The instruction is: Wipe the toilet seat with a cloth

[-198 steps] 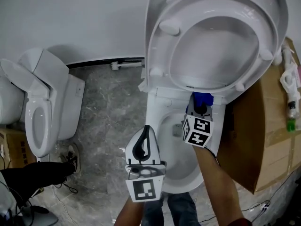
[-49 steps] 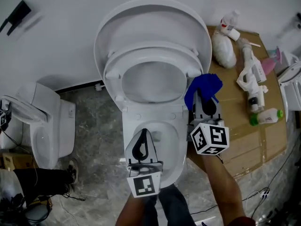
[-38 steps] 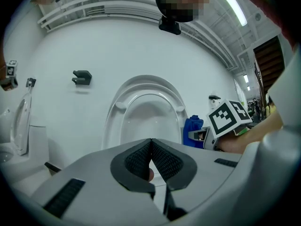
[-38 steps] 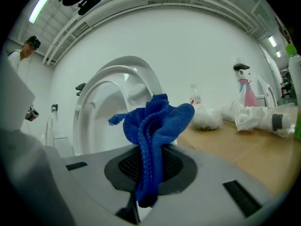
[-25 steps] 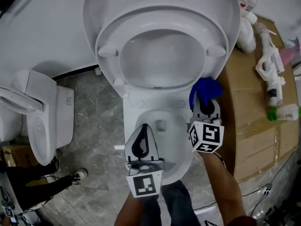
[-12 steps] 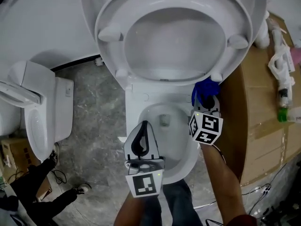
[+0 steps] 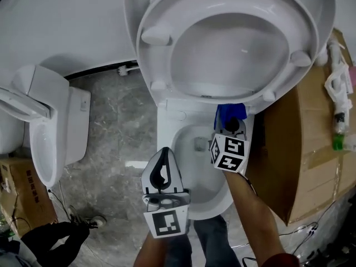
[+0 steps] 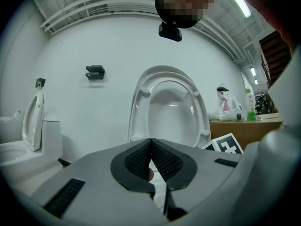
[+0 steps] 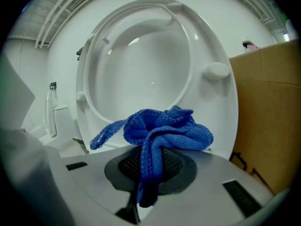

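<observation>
The white toilet seat [image 7: 233, 4] and lid stand raised against the wall, above the open bowl [image 7: 194, 160]. In the right gripper view the seat [image 9: 136, 74] fills the frame just ahead. My right gripper [image 7: 231, 120] is shut on a bunched blue cloth [image 7: 230, 111] at the bowl's back right rim, just below the raised seat. The cloth [image 9: 157, 131] bulges out over the jaws. My left gripper [image 7: 164, 159] hovers over the bowl's left front rim, shut with nothing in it. Its jaws [image 8: 151, 147] meet at the tips, facing the seat [image 8: 169, 109].
A brown cardboard box [image 7: 303, 143] stands close on the right, with bottles [image 7: 339, 127] on top. A second white toilet [image 7: 47, 138] stands at the left on the grey marbled floor [image 7: 119, 127]. The white wall runs behind. The person's legs show at the bottom edge.
The view has shifted, so the toilet sits further right and higher. My right gripper with the blue cloth has moved left and in over the bowl's back rim. The left gripper holds its place.
</observation>
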Demonstrator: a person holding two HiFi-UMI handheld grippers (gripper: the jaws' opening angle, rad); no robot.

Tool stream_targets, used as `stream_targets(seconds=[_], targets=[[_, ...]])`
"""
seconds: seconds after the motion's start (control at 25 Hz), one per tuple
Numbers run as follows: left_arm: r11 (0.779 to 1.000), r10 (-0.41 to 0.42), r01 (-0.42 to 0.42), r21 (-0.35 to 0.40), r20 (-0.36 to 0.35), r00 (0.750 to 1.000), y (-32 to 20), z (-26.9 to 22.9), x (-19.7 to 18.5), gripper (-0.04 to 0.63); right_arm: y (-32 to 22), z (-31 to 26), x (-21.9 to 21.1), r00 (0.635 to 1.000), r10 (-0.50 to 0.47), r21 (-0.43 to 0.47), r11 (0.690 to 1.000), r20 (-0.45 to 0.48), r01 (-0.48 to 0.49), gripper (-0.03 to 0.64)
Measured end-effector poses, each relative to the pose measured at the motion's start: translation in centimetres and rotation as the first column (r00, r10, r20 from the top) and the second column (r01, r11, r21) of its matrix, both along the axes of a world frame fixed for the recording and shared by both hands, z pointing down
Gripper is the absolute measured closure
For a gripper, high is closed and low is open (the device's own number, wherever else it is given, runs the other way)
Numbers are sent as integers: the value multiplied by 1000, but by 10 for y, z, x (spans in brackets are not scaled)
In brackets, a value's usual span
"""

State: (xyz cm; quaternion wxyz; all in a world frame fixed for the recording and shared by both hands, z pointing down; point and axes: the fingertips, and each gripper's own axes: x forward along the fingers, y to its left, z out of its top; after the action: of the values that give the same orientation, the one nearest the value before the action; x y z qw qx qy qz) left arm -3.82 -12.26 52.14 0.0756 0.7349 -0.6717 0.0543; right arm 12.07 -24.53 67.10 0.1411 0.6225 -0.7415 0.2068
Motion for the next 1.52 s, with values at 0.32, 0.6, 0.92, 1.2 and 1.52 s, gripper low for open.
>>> stream_targets(seconds=[0.32,0.6,0.92,1.2,1.52], targets=[[999,-45,45,18,-7,999,7,-8,-34,580,1,6,-75,988,-152,-41,987,14,153,563],[998,-56,56,3,-12,998,21,-9,-53,580,8,-2,-107,974,-226,-49,973,15,226,563],[999,-43,43,12,-33,999,22,-46,-53,580,41,-65,-95,975,-222,4,975,18,222,563],[999,17,-15,34,-67,998,15,-106,-27,580,77,-183,-60,982,-188,115,976,32,183,563],[994,86,-81,77,-71,994,15,-190,12,580,116,-317,-21,982,-183,222,957,-37,187,563]])
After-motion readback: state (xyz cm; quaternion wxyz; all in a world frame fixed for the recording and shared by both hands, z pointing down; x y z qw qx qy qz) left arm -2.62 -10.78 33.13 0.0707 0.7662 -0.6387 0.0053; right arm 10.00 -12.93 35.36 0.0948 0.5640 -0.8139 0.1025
